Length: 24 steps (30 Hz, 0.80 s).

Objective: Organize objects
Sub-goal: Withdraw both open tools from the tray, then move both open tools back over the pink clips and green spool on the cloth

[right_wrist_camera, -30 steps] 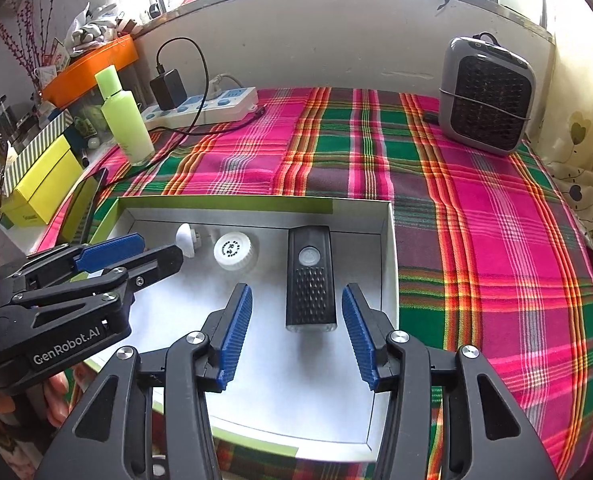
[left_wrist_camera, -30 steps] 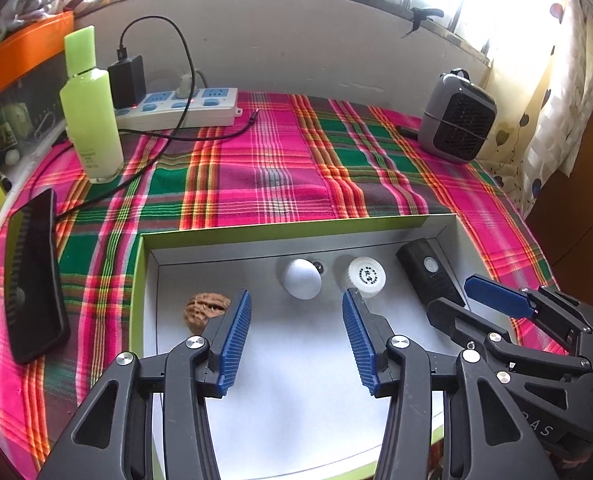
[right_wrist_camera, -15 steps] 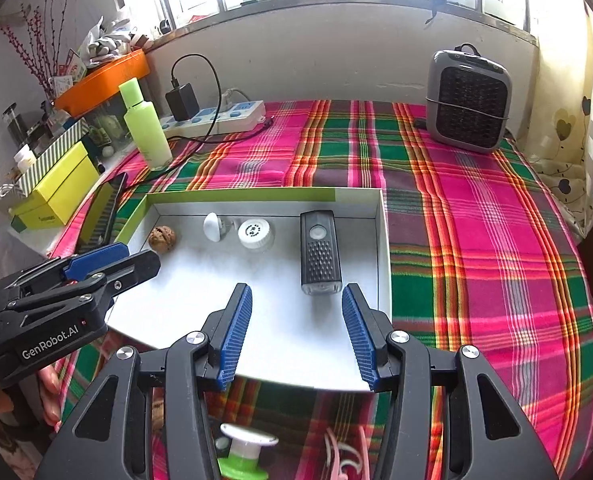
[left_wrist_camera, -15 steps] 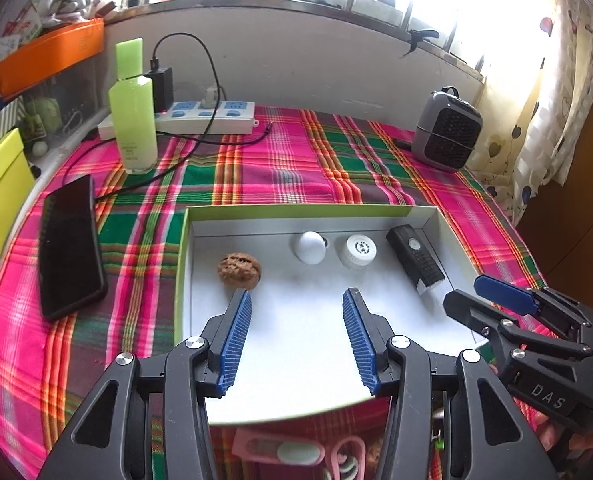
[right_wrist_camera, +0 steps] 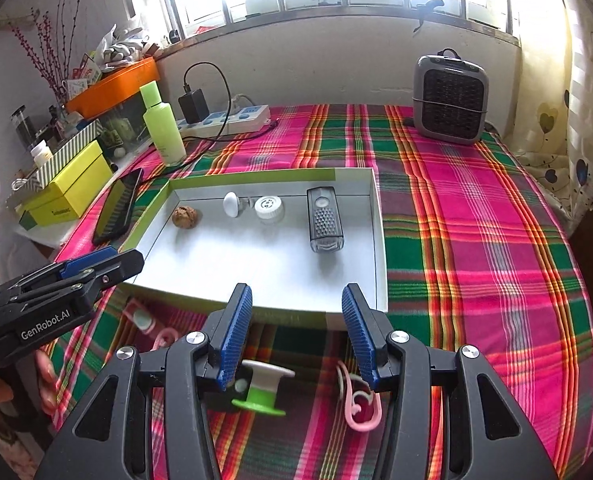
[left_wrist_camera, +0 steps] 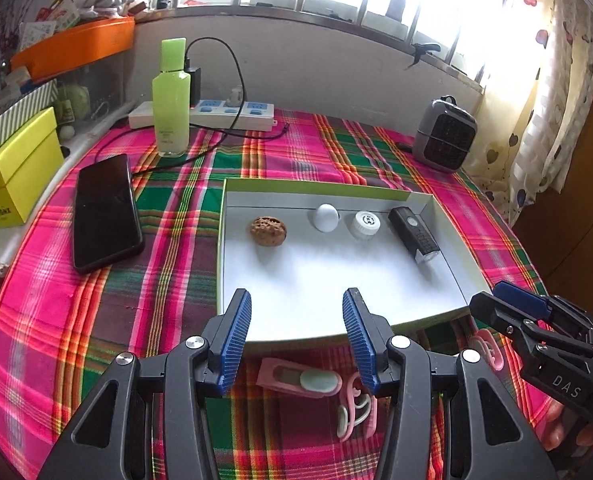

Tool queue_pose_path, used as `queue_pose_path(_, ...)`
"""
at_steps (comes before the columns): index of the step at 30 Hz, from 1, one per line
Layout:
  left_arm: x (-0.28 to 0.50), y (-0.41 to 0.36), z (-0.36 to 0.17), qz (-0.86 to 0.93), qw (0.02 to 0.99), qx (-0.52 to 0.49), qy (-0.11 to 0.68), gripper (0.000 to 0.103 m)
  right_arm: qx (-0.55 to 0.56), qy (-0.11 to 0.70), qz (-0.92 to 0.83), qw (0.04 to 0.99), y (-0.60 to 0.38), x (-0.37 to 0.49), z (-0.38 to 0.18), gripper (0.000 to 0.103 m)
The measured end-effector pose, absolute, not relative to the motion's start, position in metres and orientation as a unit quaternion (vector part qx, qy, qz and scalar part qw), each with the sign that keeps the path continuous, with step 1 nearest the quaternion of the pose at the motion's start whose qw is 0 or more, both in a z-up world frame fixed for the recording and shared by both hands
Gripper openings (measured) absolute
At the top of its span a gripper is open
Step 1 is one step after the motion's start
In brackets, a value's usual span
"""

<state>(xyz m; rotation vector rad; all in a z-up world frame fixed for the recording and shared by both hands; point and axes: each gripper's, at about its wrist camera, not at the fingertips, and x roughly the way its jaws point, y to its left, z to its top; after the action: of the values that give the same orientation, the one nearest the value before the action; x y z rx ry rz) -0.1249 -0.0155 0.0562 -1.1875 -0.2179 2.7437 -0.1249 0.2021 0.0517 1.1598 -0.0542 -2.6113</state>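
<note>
A white tray with a green rim [left_wrist_camera: 316,187] [right_wrist_camera: 380,240] lies on the plaid cloth. It holds a walnut [left_wrist_camera: 268,231] [right_wrist_camera: 185,216], a white knob [left_wrist_camera: 325,217] [right_wrist_camera: 231,203], a white cap [left_wrist_camera: 363,224] [right_wrist_camera: 269,208] and a black bike light [left_wrist_camera: 414,234] [right_wrist_camera: 324,223]. My left gripper [left_wrist_camera: 297,334] is open and empty above the tray's near edge. Below it lie a pink clip [left_wrist_camera: 296,377] and pink hooks [left_wrist_camera: 356,406]. My right gripper [right_wrist_camera: 296,332] is open and empty, above a green and white spool [right_wrist_camera: 262,390] and a pink hook [right_wrist_camera: 358,404].
A black phone [left_wrist_camera: 104,210] lies left of the tray. A green bottle [left_wrist_camera: 171,100], a power strip [left_wrist_camera: 216,114] with a charger, a yellow box [left_wrist_camera: 14,176] and a grey heater [left_wrist_camera: 444,138] [right_wrist_camera: 450,98] stand around the back. The table edge is near.
Both grippers have drawn back and up from the tray. The small pink objects and the spool in front of the tray have come into view. Both stayed open.
</note>
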Motion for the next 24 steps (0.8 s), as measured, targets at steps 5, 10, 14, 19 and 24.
queue_pose_path(5,-0.113,-0.025,0.053,0.912,0.069,-0.396,-0.082,0.046,0.398,-0.028,-0.906,0.144,0.204,-0.111,0.051,0.048)
queue_pose_path(10,-0.101,-0.036,0.046,0.91,0.066,-0.399,-0.094,0.046,0.392,-0.023,-0.909,0.14,0.205,-0.096,0.048,0.048)
queue_pose_path(14,-0.094,-0.039,0.042,0.91,0.071,-0.398,-0.096,0.046,0.389,-0.032,-0.91,0.14,0.21,-0.084,0.046,0.048)
queue_pose_path(19,-0.092,-0.04,0.037,0.905,0.078,-0.406,-0.098,0.046,0.385,-0.023,-0.912,0.137,0.209,-0.071,0.043,0.048)
queue_pose_path(24,-0.095,-0.036,0.035,0.904,0.081,-0.411,-0.088,0.046,0.383,-0.02,-0.913,0.138,0.21,-0.06,0.039,0.048)
